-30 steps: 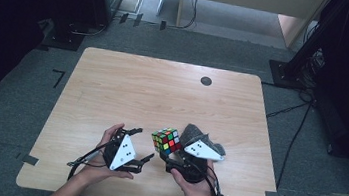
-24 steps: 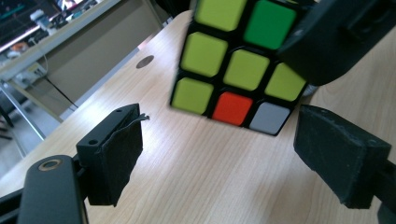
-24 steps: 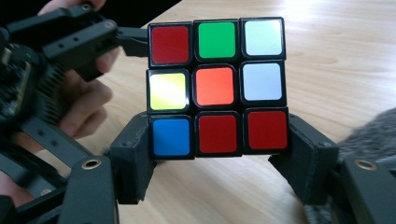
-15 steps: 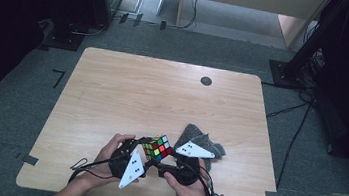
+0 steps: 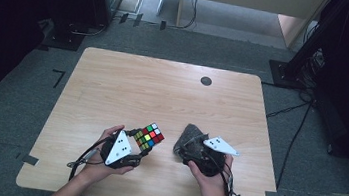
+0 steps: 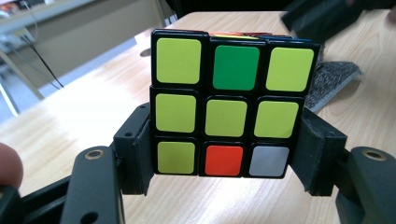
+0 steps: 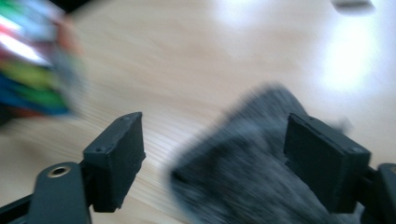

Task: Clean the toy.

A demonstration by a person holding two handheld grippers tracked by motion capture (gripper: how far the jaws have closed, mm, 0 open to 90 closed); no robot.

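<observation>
High view shows two hands entering at the lower edge of the frame. The left gripper (image 5: 143, 142), at lower centre-left, holds a scrambled Rubik's cube (image 5: 149, 135) just above the wooden table (image 5: 128, 87). Left gripper view confirms the grip: both black pads press the cube's lower side edges, and the facing side is mostly yellow-green with one green, one orange and one white sticker. The right gripper (image 5: 188, 145), at lower centre-right, points toward a grey cloth (image 5: 189, 136) lying on the table just beside the cube, apart from it. Right gripper view is blurred; its jaws stand wide and have just been opening, with the cloth (image 7: 243, 158) lying between and beyond them, the pads not pressing it. Farther up the table, near its far edge, sits a small dark round mark (image 5: 206, 81).
</observation>
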